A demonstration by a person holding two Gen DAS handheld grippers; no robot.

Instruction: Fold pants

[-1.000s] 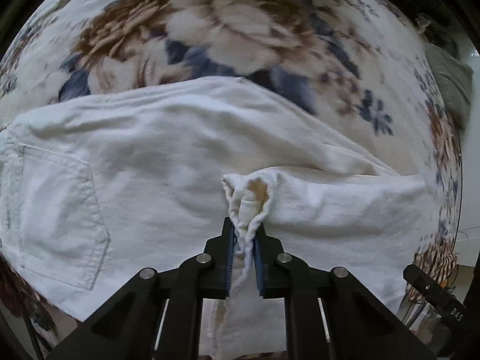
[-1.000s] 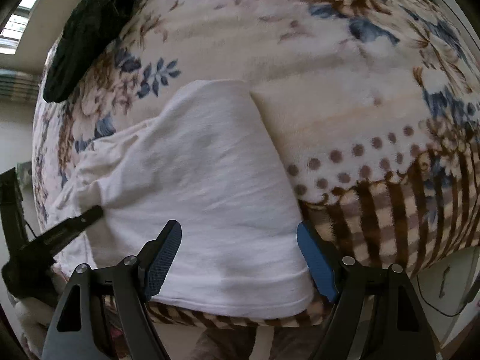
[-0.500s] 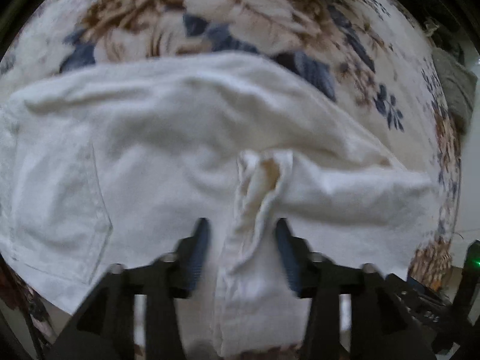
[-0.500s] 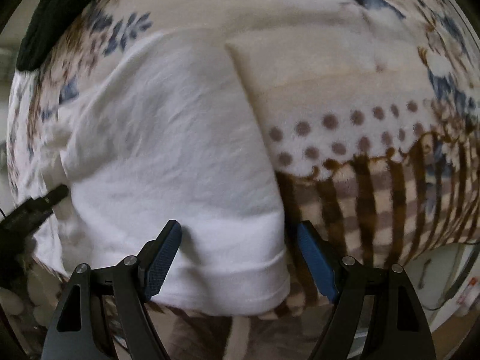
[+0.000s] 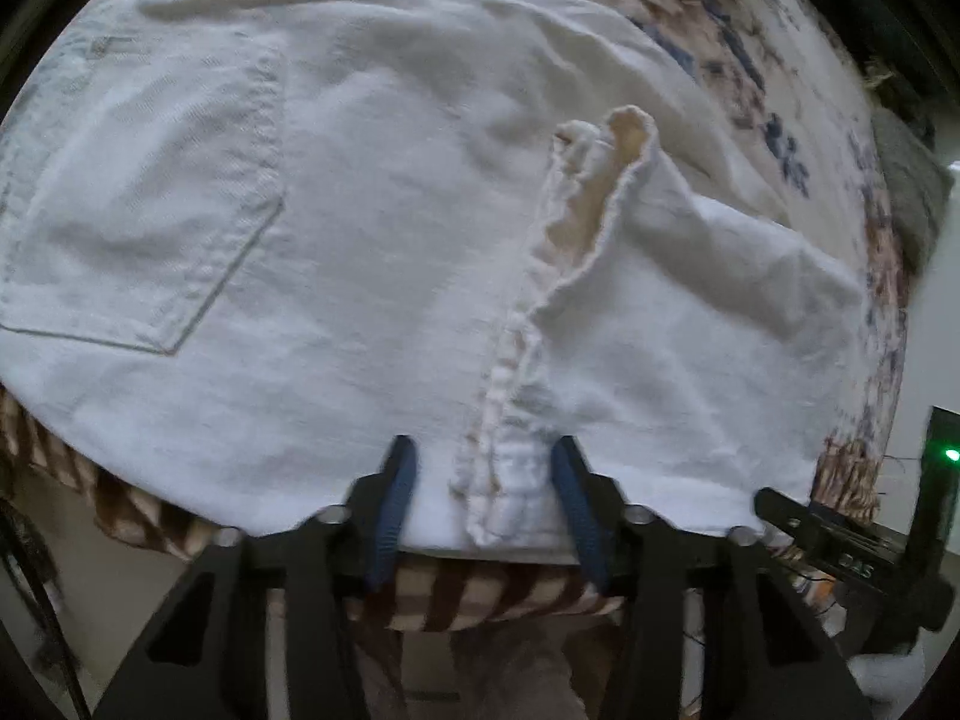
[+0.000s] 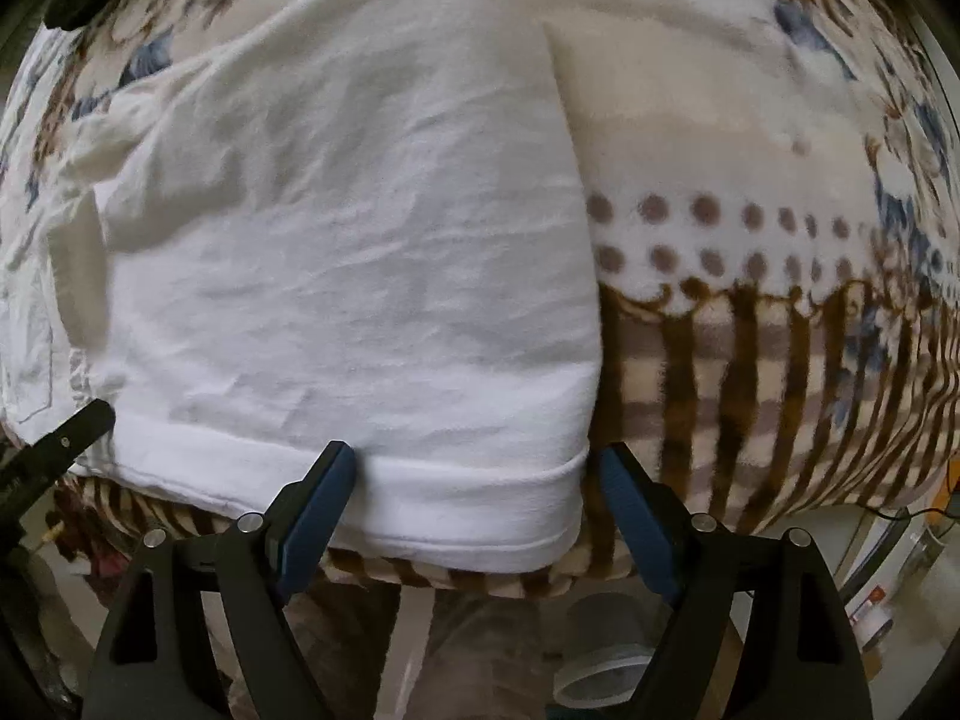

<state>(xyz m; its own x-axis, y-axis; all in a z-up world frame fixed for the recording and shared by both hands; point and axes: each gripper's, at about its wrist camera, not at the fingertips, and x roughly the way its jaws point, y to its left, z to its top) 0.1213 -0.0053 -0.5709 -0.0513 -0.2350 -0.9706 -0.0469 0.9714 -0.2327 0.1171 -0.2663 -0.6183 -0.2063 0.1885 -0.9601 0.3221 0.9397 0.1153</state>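
We're watching the white pants [image 5: 372,252] lying on the floral blanket [image 6: 750,192]. Our left hand-held gripper [image 5: 483,480] is just closing, frayed hem [image 5: 510,420] between its jaws, unpinched. Our right hand-held gripper [image 6: 474,480] is gaping wide over the folded edge.

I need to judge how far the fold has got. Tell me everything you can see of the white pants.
The white pants look like thick cotton twill, wrinkled, lying flat and folded on the floral blanket. A stitched patch pocket shows at left; a frayed hem is doubled back across the top layer. A folded edge hangs at the blanket's near side. Neither open gripper grips them.
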